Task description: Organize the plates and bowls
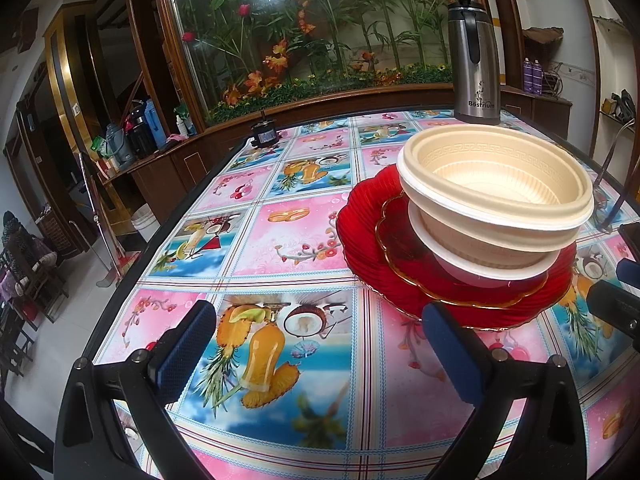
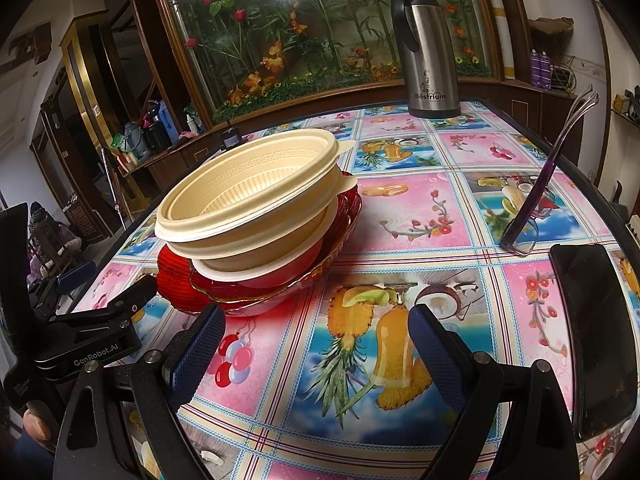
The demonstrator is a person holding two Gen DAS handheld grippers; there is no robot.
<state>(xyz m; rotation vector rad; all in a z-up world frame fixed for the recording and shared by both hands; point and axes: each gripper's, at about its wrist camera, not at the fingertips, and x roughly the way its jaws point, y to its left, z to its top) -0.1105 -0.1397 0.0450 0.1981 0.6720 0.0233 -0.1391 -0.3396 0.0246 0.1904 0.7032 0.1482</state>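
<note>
Both tongs, left (image 1: 320, 344) and right (image 2: 316, 344), stand open and empty; the tilted top cream bowl (image 1: 496, 184) wants levelling on the red plates (image 1: 360, 248).

Bare tablecloth (image 1: 280, 236) left of stacked dishes (image 1: 480, 216)

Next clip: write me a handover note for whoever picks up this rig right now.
Left claw: open, empty, just short of the stack.
Right claw: open, empty, stack to its left.
Stack: big cream bowl sits tilted in a smaller bowl, on a small red plate, on a large red plate.
Done: plates and bowls are in one pile.
Left: possibly level the top bowl.
</note>
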